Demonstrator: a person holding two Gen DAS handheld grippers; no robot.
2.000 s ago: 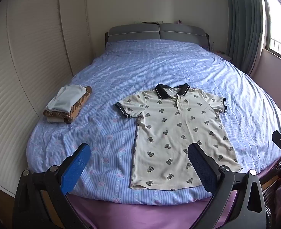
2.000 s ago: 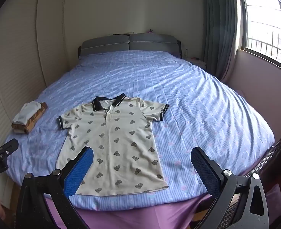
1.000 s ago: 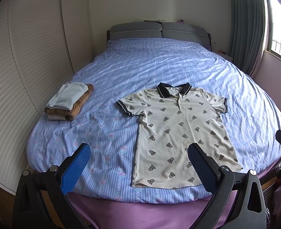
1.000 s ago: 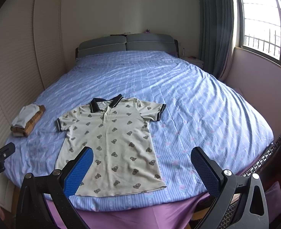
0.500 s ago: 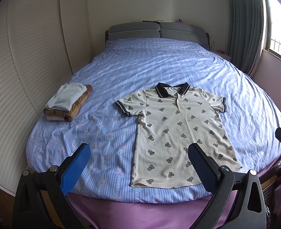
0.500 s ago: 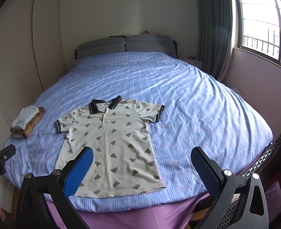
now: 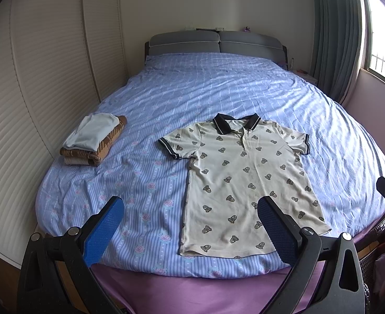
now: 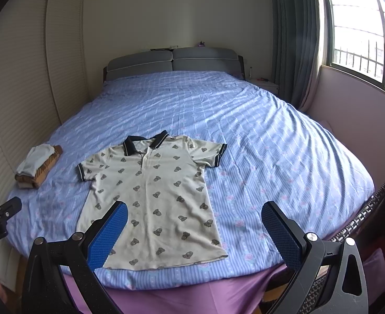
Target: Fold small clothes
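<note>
A cream polo shirt (image 7: 245,180) with a dark collar and small bear prints lies flat, face up, near the foot of the bed, collar toward the headboard. It also shows in the right wrist view (image 8: 155,193). My left gripper (image 7: 190,225) is open and empty, held off the bed's near edge, short of the shirt's hem. My right gripper (image 8: 195,233) is open and empty, also short of the hem. The left gripper's tip shows at the left edge of the right wrist view (image 8: 1,214).
A stack of folded clothes (image 7: 93,138) sits at the bed's left edge, also in the right wrist view (image 8: 38,164). The blue striped sheet (image 7: 218,91) covers the bed. Louvred wardrobe doors (image 7: 35,78) stand left, window and curtain (image 8: 297,52) right.
Both grippers have drifted slightly, so the views shifted a little. The shirt and the folded stack have not moved. Both grippers stay open.
</note>
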